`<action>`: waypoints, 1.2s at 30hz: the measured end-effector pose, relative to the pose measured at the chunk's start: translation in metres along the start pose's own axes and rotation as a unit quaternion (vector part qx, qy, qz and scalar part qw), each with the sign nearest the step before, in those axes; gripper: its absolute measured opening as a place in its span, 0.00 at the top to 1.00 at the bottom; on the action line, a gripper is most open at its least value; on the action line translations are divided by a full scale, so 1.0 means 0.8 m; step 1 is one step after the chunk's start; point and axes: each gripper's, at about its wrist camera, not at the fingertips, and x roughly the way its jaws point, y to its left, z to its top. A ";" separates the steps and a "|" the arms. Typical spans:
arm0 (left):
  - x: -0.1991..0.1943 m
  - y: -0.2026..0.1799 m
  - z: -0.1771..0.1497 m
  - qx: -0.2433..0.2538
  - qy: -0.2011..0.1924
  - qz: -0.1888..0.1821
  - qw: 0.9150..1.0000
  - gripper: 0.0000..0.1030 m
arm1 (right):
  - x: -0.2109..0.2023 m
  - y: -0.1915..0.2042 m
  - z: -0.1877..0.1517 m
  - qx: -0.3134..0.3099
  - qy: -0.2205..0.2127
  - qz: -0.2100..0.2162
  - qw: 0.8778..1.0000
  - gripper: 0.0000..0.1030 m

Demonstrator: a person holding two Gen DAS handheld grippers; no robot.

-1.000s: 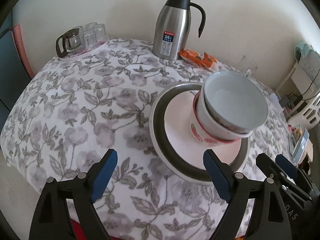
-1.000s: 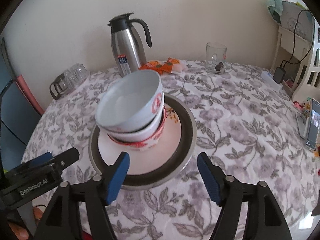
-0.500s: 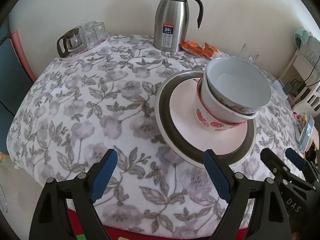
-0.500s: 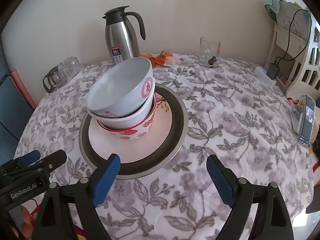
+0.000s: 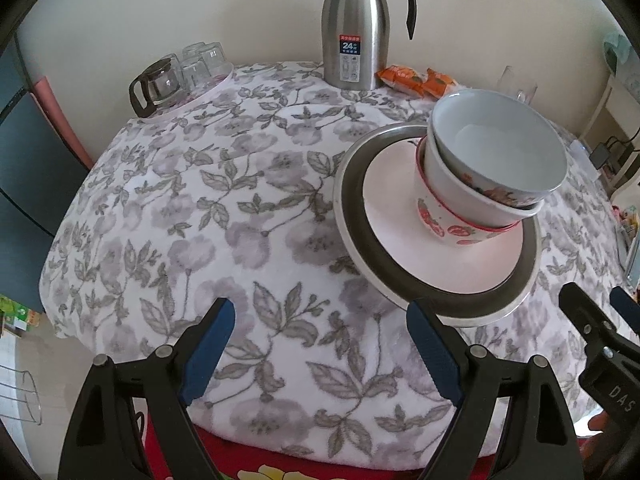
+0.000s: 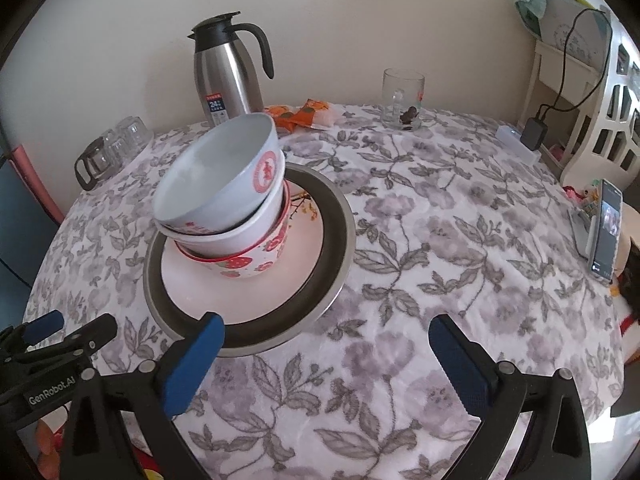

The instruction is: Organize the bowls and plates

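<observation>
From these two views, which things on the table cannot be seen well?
- Lower bowls: both views, insides hidden by the top bowl.
- Pink plate: middle covered by the bowls.
- Glass mug: left view, mostly behind the top bowl.
- Flask label: too small to read.

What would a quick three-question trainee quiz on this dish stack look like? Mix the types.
1. True or false: the top bowl sits level in the stack.
2. Multiple choice: the pink plate rests on A) the floral tablecloth, B) a metal plate, C) a tray of glasses.
3. Fill in: the thermal carafe stands at the table's far edge, beside orange ______.

Key:
1. False. It leans, nested in a white bowl inside the strawberry-print bowl.
2. B, the dark-rimmed metal plate.
3. Snack packets.
</observation>
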 end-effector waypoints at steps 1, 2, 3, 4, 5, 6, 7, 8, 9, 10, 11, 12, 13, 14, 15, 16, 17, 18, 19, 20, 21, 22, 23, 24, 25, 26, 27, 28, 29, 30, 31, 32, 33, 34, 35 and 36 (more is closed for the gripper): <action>0.000 0.000 0.000 0.000 0.000 -0.001 1.000 0.14 | 0.000 -0.001 0.000 0.001 0.000 0.000 1.000 0.00; 0.000 0.001 0.000 -0.001 -0.001 -0.002 1.000 0.14 | 0.000 -0.002 0.000 0.002 0.000 0.000 1.000 0.00; 0.000 0.001 0.000 -0.001 0.000 0.000 1.000 0.14 | 0.000 -0.003 0.000 0.003 0.001 -0.001 1.000 0.00; 0.001 0.001 0.000 -0.002 0.001 0.002 1.000 0.14 | 0.000 -0.004 0.000 0.004 0.002 -0.002 1.000 0.00; 0.002 0.001 0.000 -0.002 0.003 0.007 1.000 0.14 | 0.001 -0.006 0.000 0.005 0.003 -0.002 1.000 0.00; 0.002 0.000 0.000 -0.002 0.004 0.010 1.000 0.14 | 0.001 -0.007 0.000 0.006 0.004 -0.003 1.000 0.00; 0.002 0.000 0.000 -0.003 0.003 0.011 1.000 0.14 | 0.002 -0.008 0.000 0.007 0.005 -0.004 1.000 0.00; 0.001 0.000 0.001 -0.004 0.002 0.011 1.000 0.14 | 0.002 -0.009 0.000 0.008 0.006 -0.005 1.000 0.00; -0.001 0.001 0.001 -0.007 -0.002 0.012 1.000 0.14 | 0.002 -0.009 0.000 0.009 0.006 -0.005 1.000 0.00; -0.001 0.002 0.002 -0.009 -0.003 0.011 1.000 0.14 | 0.002 -0.010 0.000 0.010 0.006 -0.005 1.000 0.00; -0.001 0.002 0.002 -0.009 -0.003 0.011 1.000 0.14 | 0.001 -0.010 0.000 0.011 0.006 -0.005 1.000 0.00; 0.000 0.002 0.002 -0.008 -0.001 0.012 1.000 0.14 | 0.001 -0.011 0.000 0.011 0.007 -0.006 1.000 0.00; -0.001 0.002 0.003 -0.006 0.000 0.013 1.000 0.14 | 0.001 -0.011 0.000 0.011 0.007 -0.006 1.000 0.00; -0.001 0.002 0.002 -0.006 0.000 0.013 1.000 0.14 | 0.001 -0.011 0.000 0.011 0.007 -0.006 1.000 0.00; -0.003 0.002 0.003 -0.006 -0.001 0.014 1.000 0.14 | 0.001 -0.011 0.000 0.011 0.007 -0.006 1.000 0.00; -0.002 0.001 0.002 -0.006 -0.003 0.013 1.000 0.14 | 0.001 -0.011 0.000 0.011 0.007 -0.006 1.000 0.00; -0.002 0.001 0.002 -0.006 -0.005 0.013 1.000 0.14 | 0.001 -0.011 0.000 0.011 0.008 -0.006 1.000 0.00; -0.002 0.000 0.002 -0.004 -0.006 0.013 1.000 0.14 | 0.001 -0.011 0.000 0.010 0.008 -0.006 1.000 0.00; -0.002 -0.001 0.002 -0.003 -0.006 0.014 1.000 0.14 | 0.001 -0.011 0.000 0.010 0.008 -0.007 1.000 0.00; -0.002 -0.001 0.002 -0.001 -0.006 0.015 1.000 0.14 | 0.001 -0.011 0.000 0.010 0.009 -0.007 1.000 0.00; -0.002 -0.002 0.002 -0.001 -0.006 0.015 1.000 0.14 | 0.002 -0.011 0.000 0.010 0.009 -0.006 1.000 0.00; -0.002 -0.002 0.001 0.000 -0.006 0.016 1.000 0.14 | 0.002 -0.011 0.000 0.010 0.009 -0.007 1.000 0.00; -0.002 -0.003 0.001 0.000 -0.006 0.017 1.000 0.14 | 0.002 -0.011 0.000 0.009 0.009 -0.007 1.000 0.00; -0.002 -0.003 0.002 0.000 -0.006 0.017 1.000 0.14 | 0.002 -0.011 0.000 0.009 0.009 -0.007 1.000 0.00; -0.002 -0.003 0.002 0.000 -0.006 0.017 1.000 0.14 | 0.002 -0.011 0.000 0.010 0.009 -0.007 1.000 0.00; -0.002 -0.002 0.002 0.000 -0.006 0.018 1.000 0.14 | 0.002 -0.011 0.000 0.009 0.010 -0.007 1.000 0.00; -0.002 -0.002 0.002 0.000 -0.006 0.018 1.000 0.14 | 0.002 -0.011 0.000 0.009 0.011 -0.007 1.000 0.00; -0.002 -0.002 0.002 0.000 -0.006 0.018 1.000 0.14 | 0.003 -0.011 -0.001 0.009 0.011 -0.007 1.000 0.00; -0.003 -0.002 0.002 0.000 -0.006 0.018 1.000 0.14 | 0.003 -0.011 -0.001 0.009 0.012 -0.007 1.000 0.00; -0.002 -0.002 0.002 0.000 -0.006 0.018 1.000 0.14 | 0.003 -0.010 -0.001 0.009 0.012 -0.008 1.000 0.00; -0.002 -0.002 0.002 0.000 -0.005 0.017 1.000 0.14 | 0.004 -0.011 -0.001 0.008 0.013 -0.008 1.000 0.00; -0.002 -0.002 0.002 0.000 -0.006 0.018 1.000 0.14 | 0.004 -0.011 -0.001 0.008 0.014 -0.008 1.000 0.00; -0.003 -0.002 0.002 -0.001 -0.006 0.018 1.000 0.14 | 0.004 -0.011 -0.001 0.008 0.014 -0.008 1.000 0.00; -0.002 -0.002 0.002 -0.001 -0.006 0.018 1.000 0.14 | 0.005 -0.011 -0.001 0.008 0.015 -0.008 1.000 0.00; -0.003 -0.001 0.002 -0.002 -0.006 0.018 1.000 0.14 | 0.005 -0.011 -0.001 0.008 0.015 -0.008 1.000 0.00; -0.002 -0.002 0.002 -0.002 -0.005 0.017 1.000 0.14 | 0.005 -0.011 -0.001 0.007 0.016 -0.008 1.000 0.00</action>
